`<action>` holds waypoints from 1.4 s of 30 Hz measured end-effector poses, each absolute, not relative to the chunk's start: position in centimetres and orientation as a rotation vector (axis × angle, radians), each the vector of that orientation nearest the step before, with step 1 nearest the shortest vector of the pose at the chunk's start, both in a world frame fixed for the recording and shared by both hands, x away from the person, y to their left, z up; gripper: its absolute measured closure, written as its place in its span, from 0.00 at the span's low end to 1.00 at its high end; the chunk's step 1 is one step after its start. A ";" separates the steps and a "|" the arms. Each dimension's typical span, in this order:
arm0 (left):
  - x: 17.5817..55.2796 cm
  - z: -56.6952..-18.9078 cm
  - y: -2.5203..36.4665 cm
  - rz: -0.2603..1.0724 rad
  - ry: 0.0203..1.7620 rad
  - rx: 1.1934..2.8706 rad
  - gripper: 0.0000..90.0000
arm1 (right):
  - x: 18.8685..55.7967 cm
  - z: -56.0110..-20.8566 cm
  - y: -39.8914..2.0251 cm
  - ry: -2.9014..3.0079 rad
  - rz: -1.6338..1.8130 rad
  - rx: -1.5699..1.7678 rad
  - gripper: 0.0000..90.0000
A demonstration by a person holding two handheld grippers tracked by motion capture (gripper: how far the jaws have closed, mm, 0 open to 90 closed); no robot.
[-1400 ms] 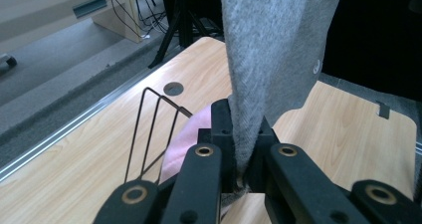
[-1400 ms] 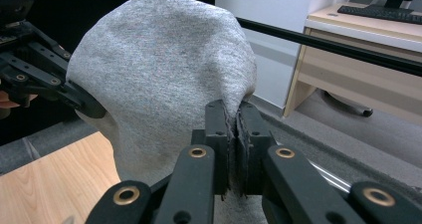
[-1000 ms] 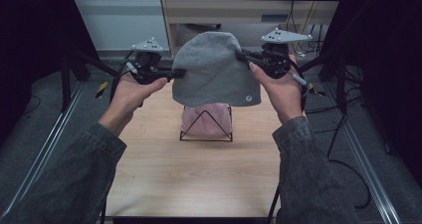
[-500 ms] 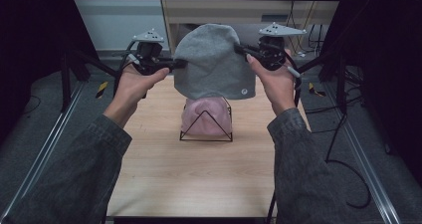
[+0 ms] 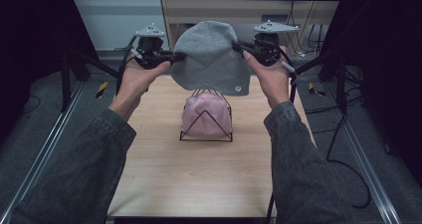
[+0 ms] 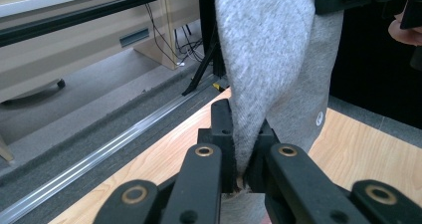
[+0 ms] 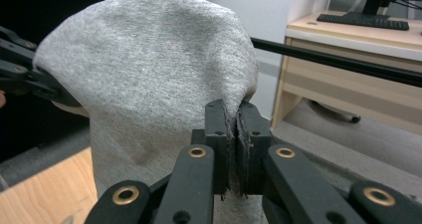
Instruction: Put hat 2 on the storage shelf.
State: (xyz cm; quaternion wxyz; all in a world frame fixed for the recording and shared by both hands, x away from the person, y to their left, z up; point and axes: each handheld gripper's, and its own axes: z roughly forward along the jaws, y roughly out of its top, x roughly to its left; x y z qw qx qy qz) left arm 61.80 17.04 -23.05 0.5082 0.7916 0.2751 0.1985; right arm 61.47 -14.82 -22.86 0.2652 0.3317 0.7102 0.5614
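left gripper (image 5: 174,58) and right gripper (image 5: 238,47), jaws pinching its edges, hold a grey beanie (image 5: 211,57) above a pink beanie (image 5: 205,115) on the worktop (image 5: 164,174).

both forearms wore grey denim-like sleeves (image 5: 74,169). each gripper was black, with brass-ringed pivots on its linkage arms, a grey three-cornered plate (image 5: 150,31) on top and a trailing black cable (image 5: 122,64).

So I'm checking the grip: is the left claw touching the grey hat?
Touching: the left gripper view shows the left claw pinching the grey hat.
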 end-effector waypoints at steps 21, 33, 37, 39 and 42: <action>62.9 -26.0 15.6 0.554 0.641 1.968 0.96 | 63.3 -25.9 -14.9 1.937 1.480 0.933 0.95; 62.4 -28.1 16.0 0.541 0.667 2.007 0.96 | 62.5 -28.3 -14.7 1.975 1.487 0.943 0.95; 62.3 -28.7 16.5 0.530 0.690 2.003 0.96 | 62.2 -28.9 -14.2 1.997 1.475 0.942 0.95; 62.3 -29.0 16.8 0.528 0.700 1.999 0.96 | 62.0 -29.2 -13.9 2.007 1.470 0.942 0.95; 62.1 -29.5 17.0 0.523 0.704 2.006 0.96 | 61.9 -29.7 -13.6 2.024 1.460 0.936 0.95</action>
